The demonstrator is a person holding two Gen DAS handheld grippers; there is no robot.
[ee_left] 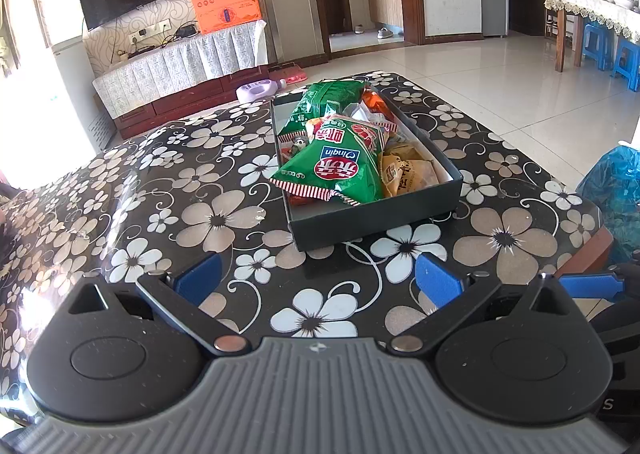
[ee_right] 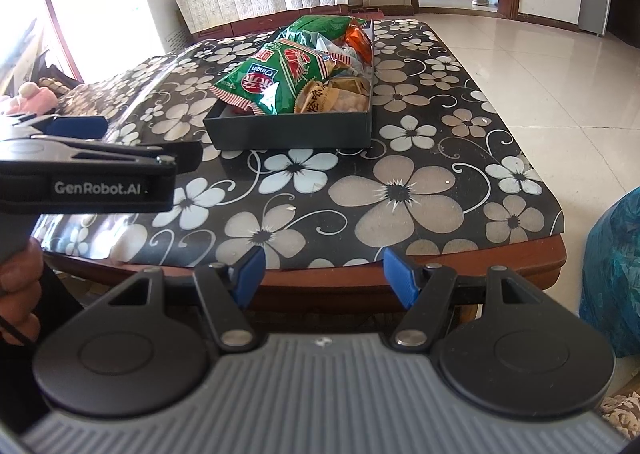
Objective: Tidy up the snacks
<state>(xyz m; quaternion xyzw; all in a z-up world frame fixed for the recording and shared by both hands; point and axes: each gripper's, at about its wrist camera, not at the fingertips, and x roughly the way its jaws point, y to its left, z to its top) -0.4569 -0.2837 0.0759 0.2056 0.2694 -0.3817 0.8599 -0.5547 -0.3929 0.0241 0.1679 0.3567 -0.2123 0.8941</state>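
Snacks sit heaped in a dark box mid-desk, none loose outside, so sorting looks nearly done; left tool and right tool hover spread, empty, near the desk's near edge.

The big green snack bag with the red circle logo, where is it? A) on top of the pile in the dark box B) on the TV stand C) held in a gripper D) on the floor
A: the big green snack bag lies on other packets inside the dark rectangular box on the flowered table; both grippers are empty.
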